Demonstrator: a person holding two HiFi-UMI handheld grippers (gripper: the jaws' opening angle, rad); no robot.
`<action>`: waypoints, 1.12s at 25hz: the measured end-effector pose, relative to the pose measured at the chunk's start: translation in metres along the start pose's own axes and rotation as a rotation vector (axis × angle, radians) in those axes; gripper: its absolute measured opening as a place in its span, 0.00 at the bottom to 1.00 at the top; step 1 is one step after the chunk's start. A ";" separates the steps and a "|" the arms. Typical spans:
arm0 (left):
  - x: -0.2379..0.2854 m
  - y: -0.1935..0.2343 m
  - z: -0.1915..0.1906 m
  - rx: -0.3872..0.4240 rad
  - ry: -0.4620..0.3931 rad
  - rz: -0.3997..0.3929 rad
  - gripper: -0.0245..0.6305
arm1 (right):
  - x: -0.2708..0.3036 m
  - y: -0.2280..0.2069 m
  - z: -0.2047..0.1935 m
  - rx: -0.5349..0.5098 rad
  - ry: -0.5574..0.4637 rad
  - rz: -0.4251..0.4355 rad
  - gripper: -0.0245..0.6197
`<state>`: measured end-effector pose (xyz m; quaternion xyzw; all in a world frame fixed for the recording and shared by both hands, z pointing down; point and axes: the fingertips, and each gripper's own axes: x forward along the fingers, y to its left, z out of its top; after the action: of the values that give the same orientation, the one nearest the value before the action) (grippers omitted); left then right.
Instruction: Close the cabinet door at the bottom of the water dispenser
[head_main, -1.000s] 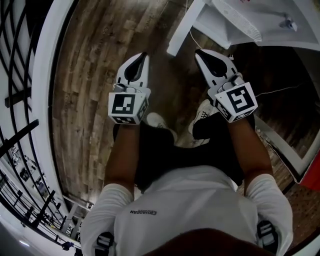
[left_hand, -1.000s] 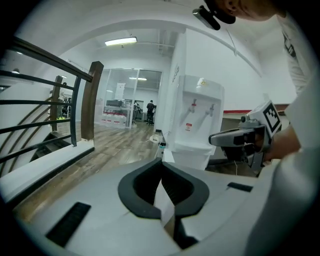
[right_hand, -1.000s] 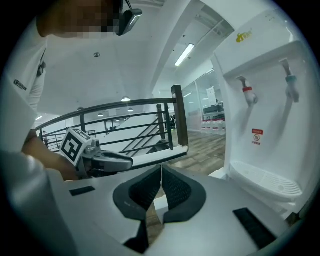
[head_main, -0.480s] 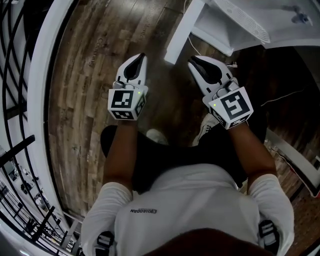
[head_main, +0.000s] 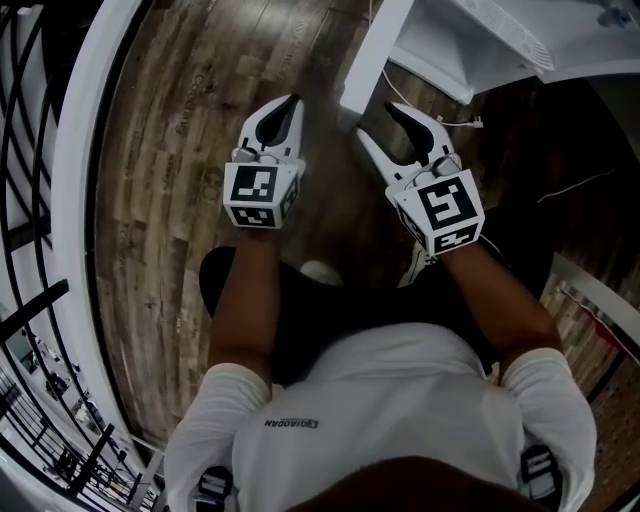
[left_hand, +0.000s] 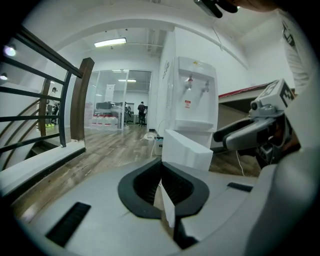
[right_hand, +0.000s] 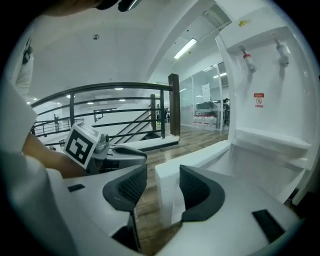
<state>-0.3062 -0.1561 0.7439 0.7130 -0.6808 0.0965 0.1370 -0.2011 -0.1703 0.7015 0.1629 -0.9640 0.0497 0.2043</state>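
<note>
The white water dispenser (left_hand: 192, 95) (right_hand: 270, 90) stands ahead, its bottom cabinet door (head_main: 375, 55) (left_hand: 187, 150) swung open towards me. My right gripper (head_main: 385, 125) (right_hand: 162, 172) is at the door's free edge. Its jaws are opening and straddle that edge (right_hand: 195, 157), with a gap showing on the left pad's (right_hand: 127, 187) side. My left gripper (head_main: 290, 102) (left_hand: 161, 167) hovers just left of the door, shut and empty, its tips pointing at the door's end.
A black railing (head_main: 30, 200) on a white curb (head_main: 75, 200) runs along the left. The floor (head_main: 190, 150) is wood plank. A white cable (head_main: 560, 185) trails on the floor to the right of the dispenser. The person's shoes (head_main: 320, 270) are below the grippers.
Both grippers have dropped and closed in on the open door. The right gripper's jaws, shut in the earlier frames, now stand apart around the door's edge.
</note>
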 end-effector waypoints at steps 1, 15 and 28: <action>0.001 0.002 -0.003 0.007 0.006 -0.004 0.03 | 0.002 -0.001 0.002 -0.003 -0.004 -0.029 0.32; 0.004 0.009 0.005 -0.012 -0.041 -0.029 0.03 | 0.042 -0.007 -0.004 -0.002 0.023 -0.263 0.43; 0.009 0.004 0.001 0.006 -0.025 -0.054 0.03 | 0.049 -0.015 -0.017 -0.035 0.065 -0.296 0.43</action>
<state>-0.3100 -0.1650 0.7462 0.7326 -0.6627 0.0859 0.1292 -0.2320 -0.1960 0.7378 0.2977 -0.9231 0.0074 0.2435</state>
